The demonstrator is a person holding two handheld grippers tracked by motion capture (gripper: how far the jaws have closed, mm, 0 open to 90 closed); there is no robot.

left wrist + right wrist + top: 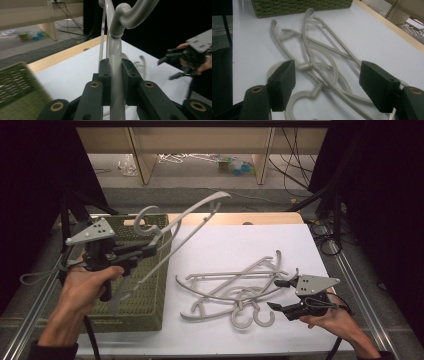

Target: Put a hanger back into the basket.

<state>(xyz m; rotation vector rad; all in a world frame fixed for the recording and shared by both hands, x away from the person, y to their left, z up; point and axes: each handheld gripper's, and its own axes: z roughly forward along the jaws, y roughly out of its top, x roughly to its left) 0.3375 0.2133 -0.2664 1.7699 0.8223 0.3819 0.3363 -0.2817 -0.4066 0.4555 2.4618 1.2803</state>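
A grey plastic hanger point(192, 220) hangs tilted in the air over the green woven basket point(145, 305), hook point(145, 215) uppermost. My left gripper point(151, 248) is shut on it; in the left gripper view the pads clamp the hanger's neck point(116, 50) just below the hook point(125, 12). Several more grey hangers point(235, 287) lie tangled on the white table point(225, 245). My right gripper point(276, 294) stands open at the pile's right edge. In the right gripper view its jaws spread wide just above the tangled hangers point(317, 67), touching none.
The basket stands on the table's left side, and its edge point(299, 6) shows beyond the pile. A wooden strip point(235, 217) runs along the table's far edge. Cables point(325, 240) trail off the right side. Black stands flank the table.
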